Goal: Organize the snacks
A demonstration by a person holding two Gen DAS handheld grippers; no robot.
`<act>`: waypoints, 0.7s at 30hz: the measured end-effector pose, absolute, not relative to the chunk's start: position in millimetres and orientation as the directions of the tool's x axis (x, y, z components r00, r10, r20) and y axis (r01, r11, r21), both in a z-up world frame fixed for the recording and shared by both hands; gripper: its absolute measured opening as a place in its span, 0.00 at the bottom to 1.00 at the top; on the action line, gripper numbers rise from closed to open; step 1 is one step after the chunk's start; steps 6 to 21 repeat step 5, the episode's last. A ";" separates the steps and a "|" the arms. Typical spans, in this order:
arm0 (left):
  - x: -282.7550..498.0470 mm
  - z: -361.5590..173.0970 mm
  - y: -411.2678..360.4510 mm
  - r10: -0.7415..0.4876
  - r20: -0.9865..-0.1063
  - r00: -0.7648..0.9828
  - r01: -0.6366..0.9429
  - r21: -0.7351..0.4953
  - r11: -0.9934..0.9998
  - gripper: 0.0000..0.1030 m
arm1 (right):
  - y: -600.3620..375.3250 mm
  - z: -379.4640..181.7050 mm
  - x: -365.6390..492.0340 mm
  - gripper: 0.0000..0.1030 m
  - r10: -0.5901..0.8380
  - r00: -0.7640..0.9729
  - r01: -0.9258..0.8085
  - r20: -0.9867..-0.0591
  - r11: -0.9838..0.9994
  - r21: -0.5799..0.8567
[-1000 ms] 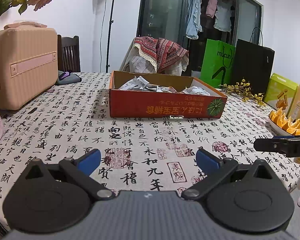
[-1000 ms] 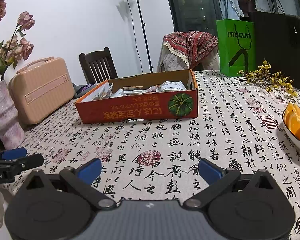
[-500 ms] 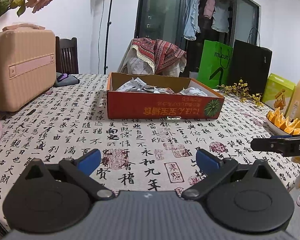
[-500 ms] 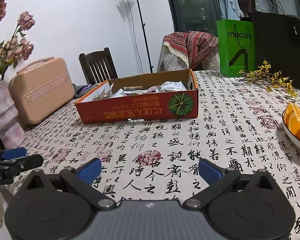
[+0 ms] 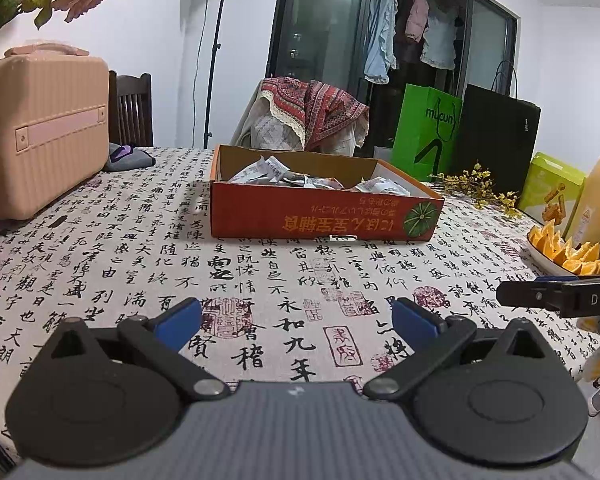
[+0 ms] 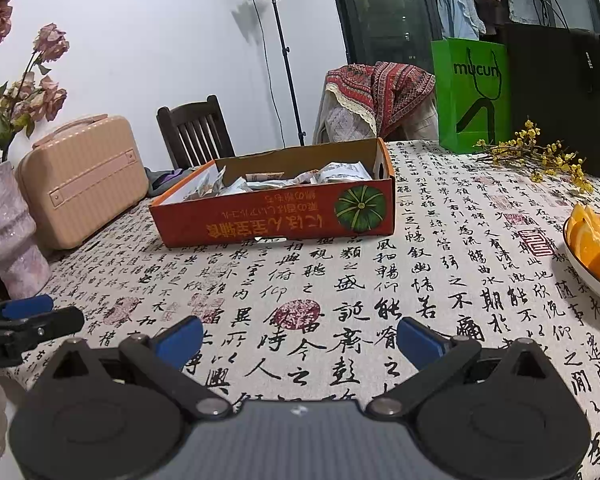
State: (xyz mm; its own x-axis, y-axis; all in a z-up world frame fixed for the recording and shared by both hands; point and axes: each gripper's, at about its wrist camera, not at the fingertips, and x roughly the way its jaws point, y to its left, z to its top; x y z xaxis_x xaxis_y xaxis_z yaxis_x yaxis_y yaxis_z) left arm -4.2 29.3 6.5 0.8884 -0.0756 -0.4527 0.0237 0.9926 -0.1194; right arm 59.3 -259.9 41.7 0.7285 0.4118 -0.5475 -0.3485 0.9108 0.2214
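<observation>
Left wrist view: the left gripper (image 5: 296, 322) hangs low over the calligraphy tablecloth (image 5: 100, 264), blue pads spread wide with nothing between them. The task's stuff, a pile of silvery snack packets (image 5: 312, 178), lies inside the red cardboard tray (image 5: 324, 220) at 12 o'clock, well apart from the tool. At 3 o'clock the tip of the right gripper (image 5: 540, 294) pokes in, marked "DAS" before the edge cuts it off. Green bag (image 5: 428, 136) at 1 o'clock reads "mucun".

Right wrist view: the right gripper (image 6: 300, 340) is likewise splayed and empty-handed. Tray sits at 12 o'clock, a green pumpkin picture on its front, with upside-down lettering I can't read properly. The left tool's label at 9 o'clock ends in "LAI". Plate of orange wedges (image 6: 596, 240) at 3 o'clock.

No loose packets on the cloth, so this fits either a job wrapped up or a pile waiting to be tidied inside the tray. Can't call it. If sorting comes up, I'd guess pinching a packet by its crimped edge beats squeezing the puffy middle.
</observation>
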 end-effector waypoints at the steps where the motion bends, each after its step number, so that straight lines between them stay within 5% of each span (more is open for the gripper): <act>1: -4.6 6.3 29.6 -0.079 -0.450 0.890 0.027 -0.122 0.992 1.00 | -259.9 41.6 59.4 1.00 0.412 0.729 -0.348 -0.547 0.911 0.222; 21: -3.8 4.6 28.5 -0.095 -0.458 0.884 0.040 -0.128 0.991 1.00 | -259.7 40.7 59.2 1.00 0.412 0.728 -0.348 -0.549 0.911 0.222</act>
